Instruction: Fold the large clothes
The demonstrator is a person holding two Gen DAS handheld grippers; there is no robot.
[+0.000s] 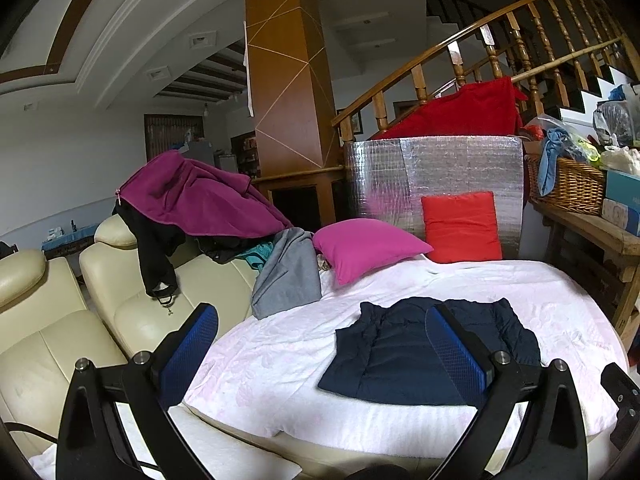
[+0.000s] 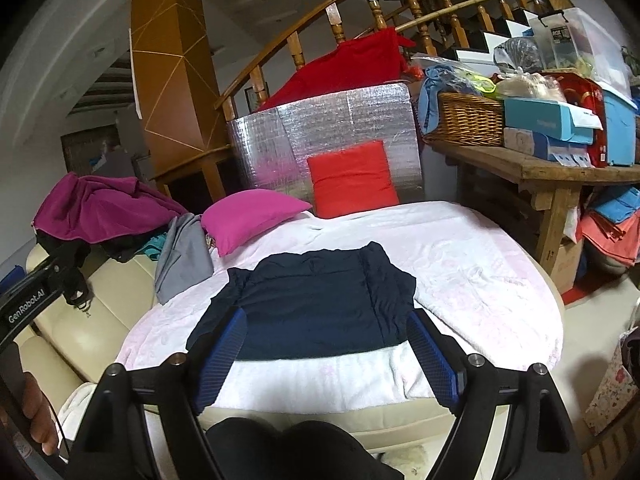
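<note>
A dark navy garment (image 1: 404,352) lies folded flat on a round table covered with a pale pink cloth (image 1: 280,344). It also shows in the right wrist view (image 2: 316,304), in the middle of the cloth (image 2: 480,264). My left gripper (image 1: 322,320) is open and empty, held above the table's near left edge, left of the garment's centre. My right gripper (image 2: 326,322) is open and empty, held just above the garment's near edge. Neither gripper touches the garment.
A cream leather sofa (image 1: 60,320) at left carries a pile of clothes: purple fleece (image 1: 200,200), black and grey (image 1: 288,272) pieces. Magenta (image 1: 364,244) and red (image 1: 460,228) cushions lie at the table's back. A wooden bench with a wicker basket (image 2: 468,120) stands at right.
</note>
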